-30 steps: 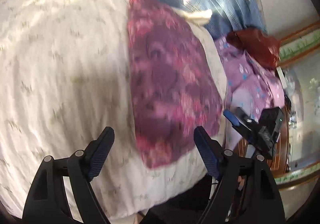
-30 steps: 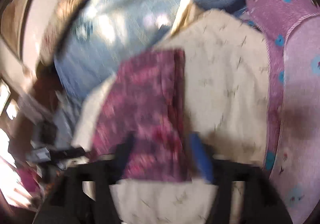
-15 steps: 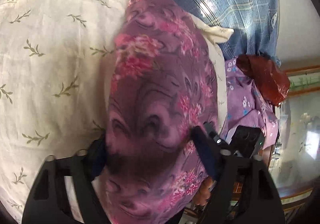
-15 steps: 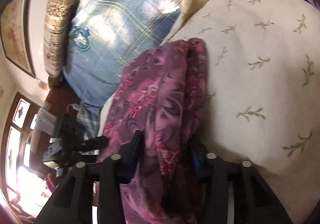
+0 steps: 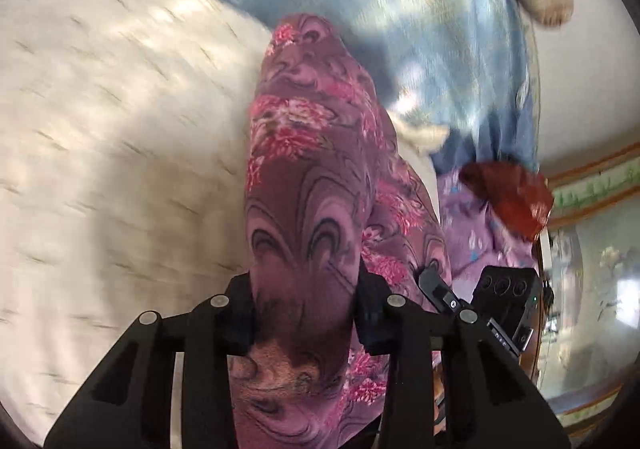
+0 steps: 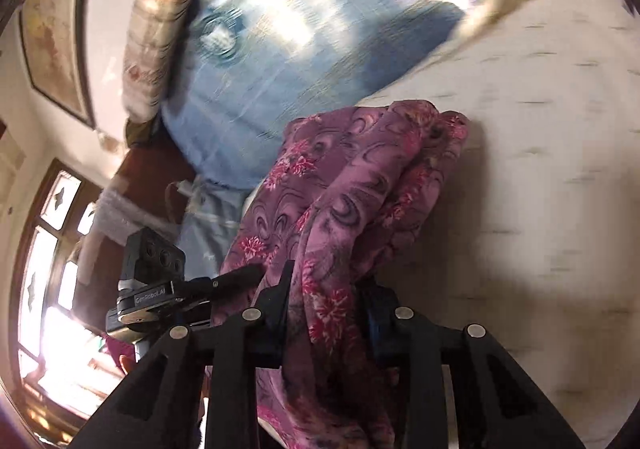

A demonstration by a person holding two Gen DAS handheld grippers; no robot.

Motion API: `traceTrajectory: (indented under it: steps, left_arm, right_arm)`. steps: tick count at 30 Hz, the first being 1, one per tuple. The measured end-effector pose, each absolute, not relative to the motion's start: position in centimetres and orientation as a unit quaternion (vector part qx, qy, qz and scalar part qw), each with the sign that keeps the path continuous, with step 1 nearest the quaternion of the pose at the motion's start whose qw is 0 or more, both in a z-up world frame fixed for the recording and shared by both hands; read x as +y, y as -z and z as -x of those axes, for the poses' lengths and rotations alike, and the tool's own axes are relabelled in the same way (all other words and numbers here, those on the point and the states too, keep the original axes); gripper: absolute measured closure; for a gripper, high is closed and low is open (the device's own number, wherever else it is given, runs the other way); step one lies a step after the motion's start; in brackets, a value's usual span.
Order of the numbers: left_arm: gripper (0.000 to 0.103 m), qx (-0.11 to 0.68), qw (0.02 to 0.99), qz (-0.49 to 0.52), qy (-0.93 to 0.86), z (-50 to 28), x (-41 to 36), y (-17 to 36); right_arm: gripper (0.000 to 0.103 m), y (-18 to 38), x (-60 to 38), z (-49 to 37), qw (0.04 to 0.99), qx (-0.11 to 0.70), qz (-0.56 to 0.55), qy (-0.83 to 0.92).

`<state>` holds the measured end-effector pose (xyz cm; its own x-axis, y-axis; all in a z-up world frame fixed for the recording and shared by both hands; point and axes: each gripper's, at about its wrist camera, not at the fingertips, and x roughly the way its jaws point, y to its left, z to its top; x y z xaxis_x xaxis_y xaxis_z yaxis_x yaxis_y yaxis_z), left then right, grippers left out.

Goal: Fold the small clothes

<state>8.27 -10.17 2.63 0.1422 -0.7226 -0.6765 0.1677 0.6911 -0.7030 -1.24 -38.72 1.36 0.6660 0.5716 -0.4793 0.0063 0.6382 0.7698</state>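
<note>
Left wrist view first: our left gripper (image 5: 305, 313) is clamping down on the purple floral cloth (image 5: 316, 177), with both fingers pressed against a thick bunch of fabric between them. The cloth is stretching away from the jaws and draping over the edge of the cream pillow (image 5: 112, 137), which we're using as our landmark. Beyond the pillow, a blue plaid blanket (image 5: 432, 9) is filling the top of the view, pretty blurry. Off the pillow's right edge, a lilac flowered fabric (image 5: 476, 225) is lying with a dark red bag (image 5: 508, 201) sitting on it. Our other gripper's black body (image 5: 480, 301) is poking in just beside the cloth, right of the pillow.

Right wrist view: our right gripper (image 6: 326, 313) is also gripping the same cloth (image 6: 352, 189), squeezing a gathered fold tight between its fingers. Here the cloth is bunching up on the left edge of the pillow (image 6: 552, 177), touching it. The plaid blanket (image 6: 304, 9) is sitting behind the pillow, and the left gripper's body (image 6: 160, 289) is hanging just left of the cloth.
</note>
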Motion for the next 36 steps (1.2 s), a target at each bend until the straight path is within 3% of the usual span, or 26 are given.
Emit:
traceTrajectory:
  steps: [3, 7, 9, 12, 17, 24, 28, 36]
  left_arm:
    - [0.064, 0.559, 0.748, 0.22, 0.284, -9.0, -6.4, -3.6]
    - [0.058, 0.584, 0.77, 0.162, 0.203, -9.9, -3.7, -0.2]
    - [0.044, 0.602, 0.751, 0.185, 0.197, -10.2, -2.5, 2.5]
    - [0.044, 0.596, 0.736, 0.235, 0.216, -10.2, -0.9, 3.1]
    - [0.044, 0.563, 0.77, 0.198, 0.227, -8.2, -0.4, 0.3]
    - [0.037, 0.52, 0.834, 0.074, 0.17, -2.0, 0.9, -2.6]
    - [0.036, 0.507, 0.85, 0.039, 0.139, 1.5, 1.8, -2.6]
    - [0.035, 0.482, 0.867, 0.038, 0.118, 7.0, 1.2, -2.2]
  right_arm:
    - [0.073, -1.7, -34.9, -0.9, 0.827, 0.377, -0.375, -0.184]
    - [0.069, 2.0, -29.6, -4.0, 0.843, 0.466, -0.246, -0.112]
    - [0.065, 3.4, -28.6, -4.1, 0.854, 0.464, -0.215, -0.097]
    - [0.061, 2.6, -28.9, -3.3, 0.86, 0.457, -0.212, -0.084]
    - [0.056, -0.3, -29.4, -0.7, 0.874, 0.446, -0.185, -0.063]
    - [0.016, -2.6, -29.1, 4.9, 0.887, 0.442, -0.134, 0.022]
    - [0.005, -2.8, -28.8, 7.9, 0.88, 0.456, -0.125, 0.052]
    - [0.002, -3.8, -26.1, 13.6, 0.89, 0.445, -0.075, 0.064]
